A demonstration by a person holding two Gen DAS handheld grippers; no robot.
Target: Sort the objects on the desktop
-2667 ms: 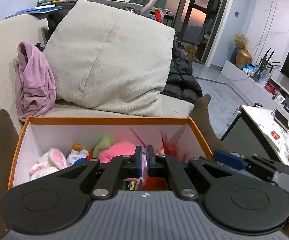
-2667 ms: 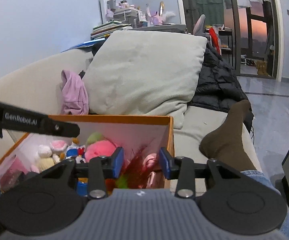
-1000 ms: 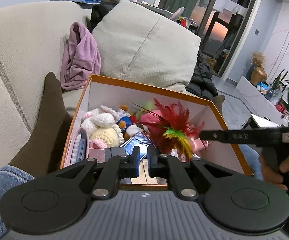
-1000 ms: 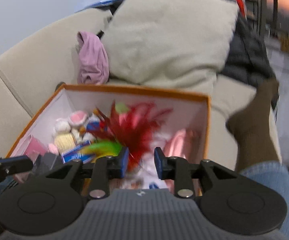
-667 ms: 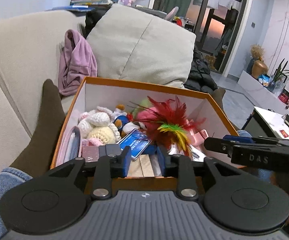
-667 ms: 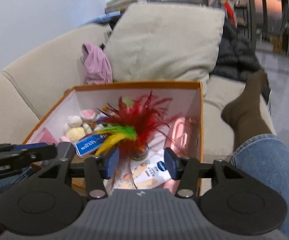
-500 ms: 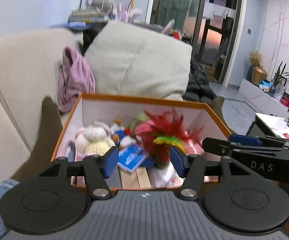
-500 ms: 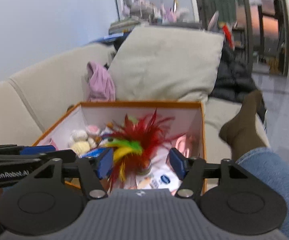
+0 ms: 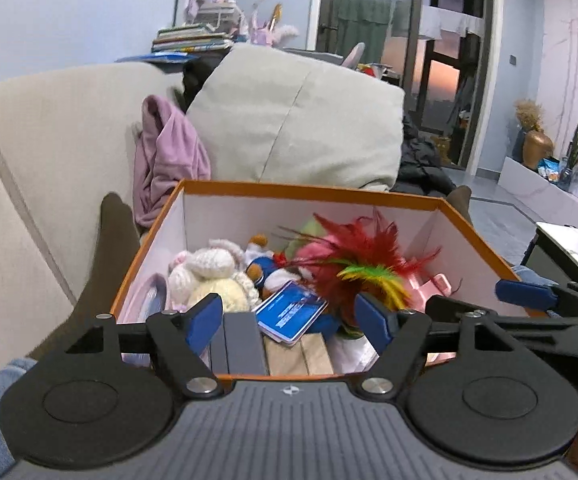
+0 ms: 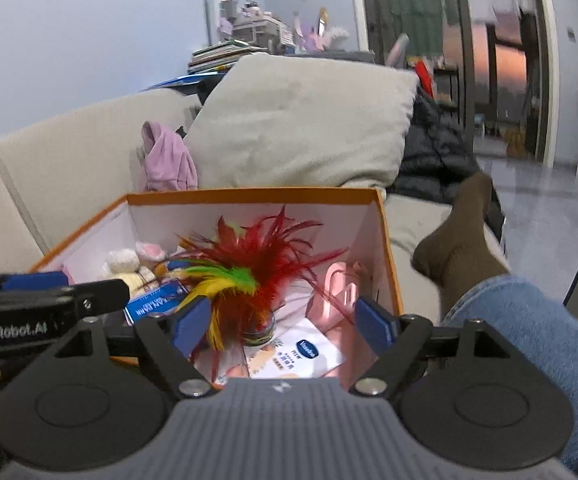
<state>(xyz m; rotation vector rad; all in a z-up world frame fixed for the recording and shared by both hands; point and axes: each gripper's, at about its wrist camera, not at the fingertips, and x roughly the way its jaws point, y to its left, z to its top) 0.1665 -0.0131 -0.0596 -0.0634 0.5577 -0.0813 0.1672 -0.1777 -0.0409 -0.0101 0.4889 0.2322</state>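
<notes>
An orange-rimmed box (image 9: 313,191) sits on my lap on the sofa; it also shows in the right wrist view (image 10: 249,194). Inside lie a red feather shuttlecock (image 9: 361,256) (image 10: 257,264), crocheted plush toys (image 9: 213,276), a blue card box (image 9: 291,312) (image 10: 155,304), a pink item (image 10: 339,288) and a white sachet (image 10: 301,354). My left gripper (image 9: 291,322) is open and empty above the box's near edge. My right gripper (image 10: 283,326) is open and empty, its jaws either side of the shuttlecock base without touching it.
A large beige cushion (image 9: 297,120) and a lilac garment (image 9: 169,160) lie behind the box. A black jacket (image 10: 437,156) lies on the sofa's right. My socked foot (image 10: 461,236) and jeans knee (image 10: 529,320) are at right. A white table (image 9: 569,244) stands far right.
Both grippers opened wide and drew back from the box. The feather shuttlecock, held up by the right gripper earlier, now rests in the box.
</notes>
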